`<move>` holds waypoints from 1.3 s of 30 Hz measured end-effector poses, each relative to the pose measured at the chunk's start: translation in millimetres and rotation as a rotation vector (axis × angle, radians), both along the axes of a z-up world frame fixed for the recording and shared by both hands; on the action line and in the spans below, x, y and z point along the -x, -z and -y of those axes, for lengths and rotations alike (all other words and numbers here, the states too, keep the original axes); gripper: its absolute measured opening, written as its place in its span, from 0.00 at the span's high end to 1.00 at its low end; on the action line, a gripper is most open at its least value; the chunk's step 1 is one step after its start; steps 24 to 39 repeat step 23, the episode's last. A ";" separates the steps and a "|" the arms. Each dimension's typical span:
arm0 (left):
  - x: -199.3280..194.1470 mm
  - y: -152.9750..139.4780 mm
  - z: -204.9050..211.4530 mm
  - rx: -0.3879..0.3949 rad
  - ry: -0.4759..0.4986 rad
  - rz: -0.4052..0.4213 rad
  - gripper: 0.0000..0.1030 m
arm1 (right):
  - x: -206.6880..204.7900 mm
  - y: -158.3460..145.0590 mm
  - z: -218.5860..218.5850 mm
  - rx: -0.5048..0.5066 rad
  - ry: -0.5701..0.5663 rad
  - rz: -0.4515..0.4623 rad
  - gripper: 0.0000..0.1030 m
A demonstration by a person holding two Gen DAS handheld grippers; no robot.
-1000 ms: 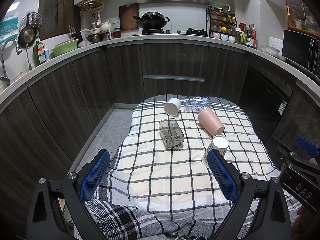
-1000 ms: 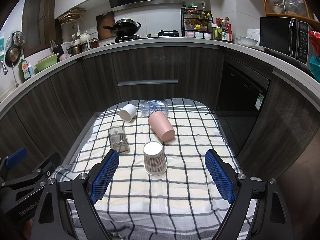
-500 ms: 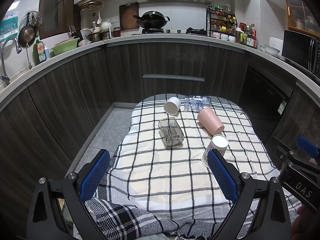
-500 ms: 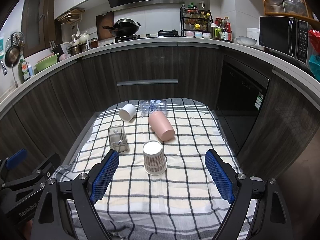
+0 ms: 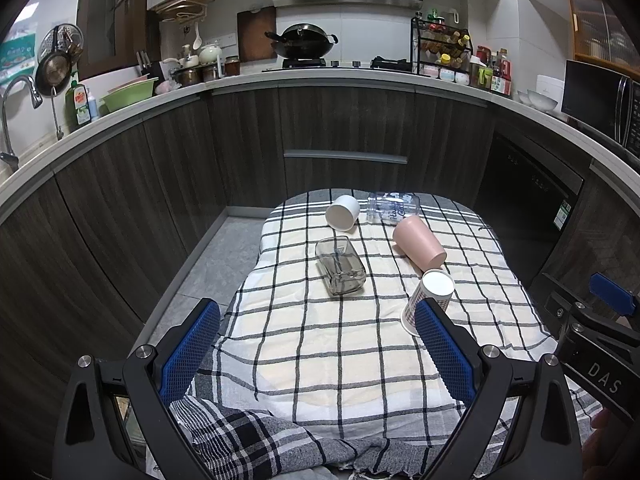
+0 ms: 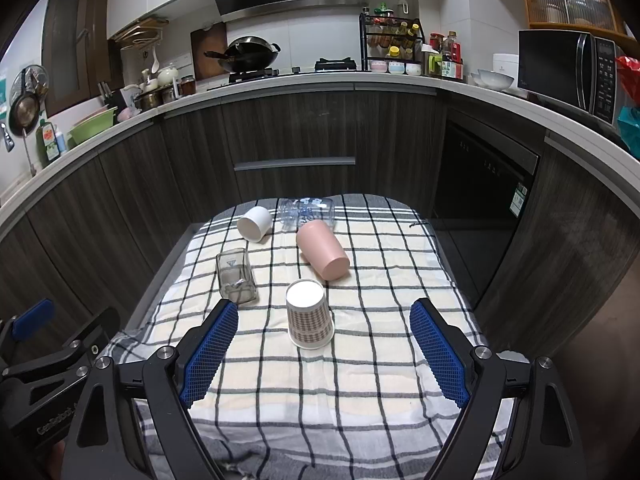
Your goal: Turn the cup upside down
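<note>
While both tongs hover spread and empty, the checked paper cup (image 6: 310,315) stands mouth-down on the plaid cloth (image 6: 360,380), just ahead of the right gripper (image 6: 324,354) and between its fingers, beside the left gripper's (image 5: 318,350) right finger (image 5: 444,350).

A checked cloth (image 6: 360,380) covers the table. Behind, a wok (image 6: 248,54) sits on the stove, a microwave (image 6: 564,70) on the counter.
</note>
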State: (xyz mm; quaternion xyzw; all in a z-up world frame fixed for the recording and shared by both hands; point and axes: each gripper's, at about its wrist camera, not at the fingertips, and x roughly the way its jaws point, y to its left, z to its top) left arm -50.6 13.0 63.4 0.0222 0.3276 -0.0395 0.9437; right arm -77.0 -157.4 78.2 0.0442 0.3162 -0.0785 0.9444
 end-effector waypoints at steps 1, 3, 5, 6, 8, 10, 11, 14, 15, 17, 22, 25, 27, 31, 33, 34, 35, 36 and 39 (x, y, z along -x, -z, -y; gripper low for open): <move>0.0 -0.2 0.4 0.000 -0.002 0.000 0.04 | 0.0 -0.3 -0.2 0.000 0.000 0.000 0.15; -0.3 -0.5 0.2 -0.001 -0.007 -0.001 0.04 | -0.1 0.2 0.2 -0.001 0.000 -0.001 0.15; -0.3 -0.2 -0.5 0.000 -0.007 -0.004 0.04 | -0.1 0.2 0.3 -0.002 0.000 -0.002 0.15; -0.3 -0.2 -0.5 0.000 -0.007 -0.005 0.04 | -0.1 -0.1 0.1 -0.002 0.000 -0.002 0.15; -0.3 -0.2 -0.5 0.002 -0.006 -0.005 0.04 | 0.0 0.0 0.4 -0.001 0.000 0.000 0.15; -0.6 0.1 -0.9 0.004 -0.002 -0.007 0.04 | -0.1 -0.4 0.2 -0.001 -0.001 0.001 0.15; -0.4 -0.1 -0.8 0.001 -0.002 -0.006 0.04 | -0.1 0.0 0.7 -0.001 0.000 -0.001 0.15; 0.1 -0.6 0.0 0.001 -0.001 -0.002 0.04 | -0.1 -0.3 0.8 -0.002 0.000 -0.001 0.15; 0.1 -0.8 0.3 0.002 -0.001 -0.001 0.04 | 0.0 0.0 0.8 -0.002 0.000 -0.001 0.15; 0.1 -0.6 0.6 0.007 0.004 -0.003 0.04 | -0.1 0.0 1.0 -0.002 0.000 -0.001 0.15; 0.1 -0.5 1.0 -0.003 -0.001 0.002 0.04 | 0.0 -0.2 1.3 -0.002 0.001 -0.001 0.15; -0.1 -0.1 0.9 -0.004 -0.002 0.001 0.04 | -0.1 0.0 1.4 -0.003 0.000 -0.001 0.15; -0.1 -0.1 0.9 -0.004 -0.002 0.001 0.04 | -0.1 0.0 1.4 -0.003 0.000 -0.001 0.15; -0.1 -0.1 0.9 -0.004 -0.002 0.001 0.04 | -0.1 0.0 1.4 -0.003 0.000 -0.001 0.15; -0.1 -0.1 0.9 -0.004 -0.002 0.001 0.04 | -0.1 0.0 1.4 -0.003 0.000 -0.001 0.15; -0.1 -0.1 0.9 -0.004 -0.002 0.001 0.04 | -0.1 0.0 1.4 -0.003 0.000 -0.001 0.15; -0.1 -0.1 0.9 -0.004 -0.002 0.001 0.04 | -0.1 0.0 1.4 -0.003 0.000 -0.001 0.15; -0.1 -0.1 0.9 -0.004 -0.002 0.001 0.04 | -0.1 0.0 1.4 -0.003 0.000 -0.001 0.15; -0.1 -0.1 0.9 -0.004 -0.002 0.001 0.04 | -0.1 0.0 1.4 -0.003 0.000 -0.001 0.15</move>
